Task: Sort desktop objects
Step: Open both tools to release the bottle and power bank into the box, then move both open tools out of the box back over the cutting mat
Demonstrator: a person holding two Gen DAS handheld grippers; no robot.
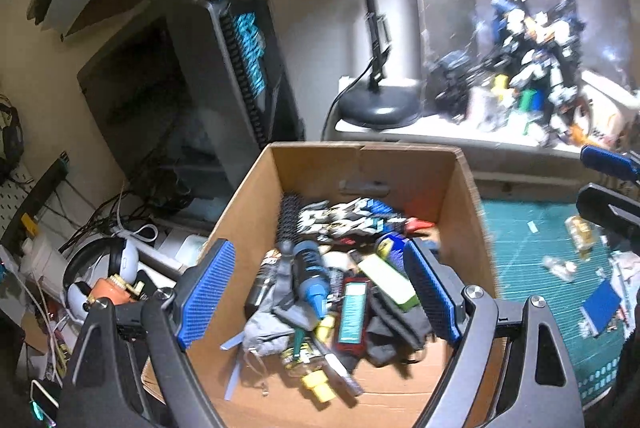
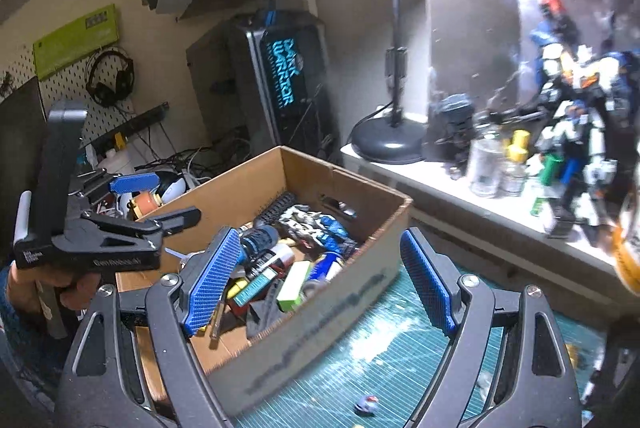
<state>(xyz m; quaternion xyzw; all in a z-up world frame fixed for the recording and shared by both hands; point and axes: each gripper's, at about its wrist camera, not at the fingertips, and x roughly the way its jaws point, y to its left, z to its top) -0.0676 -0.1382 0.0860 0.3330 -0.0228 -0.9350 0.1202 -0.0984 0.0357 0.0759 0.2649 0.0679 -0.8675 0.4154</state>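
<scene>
The right gripper (image 2: 320, 284) hangs with its blue-padded fingers (image 2: 212, 280) spread wide and empty above the open brown cardboard box (image 2: 320, 308), which stands on a green gridded cutting mat (image 2: 400, 356) and is heaped with small mixed items. At left, a hand (image 2: 52, 288) holds the left gripper (image 2: 160, 199) beside the box, jaws parted. A black desk lamp (image 2: 390, 139) stands behind.

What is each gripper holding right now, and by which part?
Nothing. The left gripper is open over the box, and the right gripper is open beside it, with nothing between the fingers of either.
</scene>
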